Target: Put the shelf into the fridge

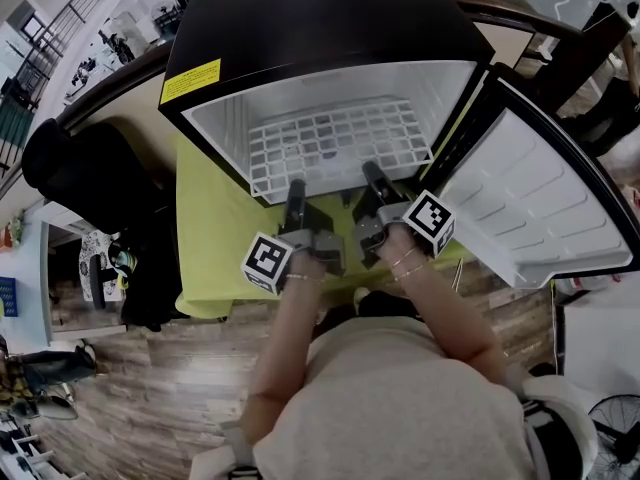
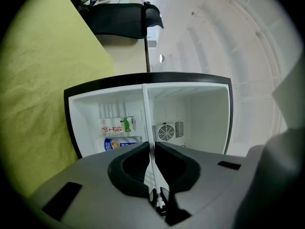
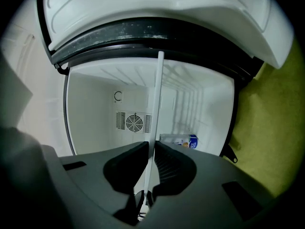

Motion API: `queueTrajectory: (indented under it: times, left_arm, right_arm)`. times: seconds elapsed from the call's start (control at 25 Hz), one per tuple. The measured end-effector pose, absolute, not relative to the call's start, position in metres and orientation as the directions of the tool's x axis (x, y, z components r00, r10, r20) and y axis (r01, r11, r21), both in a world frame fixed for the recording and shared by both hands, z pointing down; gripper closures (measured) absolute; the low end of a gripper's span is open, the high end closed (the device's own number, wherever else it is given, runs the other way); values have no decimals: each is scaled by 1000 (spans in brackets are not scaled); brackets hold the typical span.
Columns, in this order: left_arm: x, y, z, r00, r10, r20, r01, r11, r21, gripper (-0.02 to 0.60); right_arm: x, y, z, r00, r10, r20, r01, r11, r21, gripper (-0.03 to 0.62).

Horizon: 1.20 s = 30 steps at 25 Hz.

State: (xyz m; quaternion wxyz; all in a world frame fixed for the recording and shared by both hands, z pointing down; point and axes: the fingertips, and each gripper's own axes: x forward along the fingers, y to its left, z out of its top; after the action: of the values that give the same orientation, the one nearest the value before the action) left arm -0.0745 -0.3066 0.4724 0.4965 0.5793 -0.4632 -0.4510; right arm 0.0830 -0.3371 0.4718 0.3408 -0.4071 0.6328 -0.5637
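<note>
A black fridge point(image 1: 330, 28) stands open on a table draped in yellow-green cloth point(image 1: 210, 228). Its white-lined door point(image 1: 540, 208) is swung wide to 3 o'clock of the cavity in the head view. A black chair point(image 1: 90, 183) sits at 9 o'clock of the fridge, and wooden floor point(image 1: 150, 388) spreads at 7 o'clock. In the left gripper view, a round fan vent point(image 2: 166, 131) shows on the back wall. In that view a carton point(image 2: 118, 125) and a blue-labelled can point(image 2: 121, 143) lie at 9 o'clock of the shelf's edge, clear of it.

The shelf point(image 1: 335, 143) is a white wire grid of small rectangles. It lies flat across the fridge cavity, its near edge at the opening at 6 o'clock. Each gripper view sees it edge-on as one thin white line running straight into the cavity.

The left gripper point(image 1: 296, 196) has its dark fingers point(image 2: 129, 168) drawn nearly together, clamped on the shelf's near edge. The right gripper point(image 1: 372, 178), just at 3 o'clock of it, clamps the same edge in the same way. Both point into the cavity.
</note>
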Motion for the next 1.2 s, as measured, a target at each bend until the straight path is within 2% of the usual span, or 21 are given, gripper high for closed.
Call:
queueTrajectory:
  times: [1.2]
  left_arm:
    - [-80,-341,473,107,-992,-60,-121,-73,990,548]
  right_arm:
    - [79,-369,474,-428,-903,32,-135,28,-991,549]
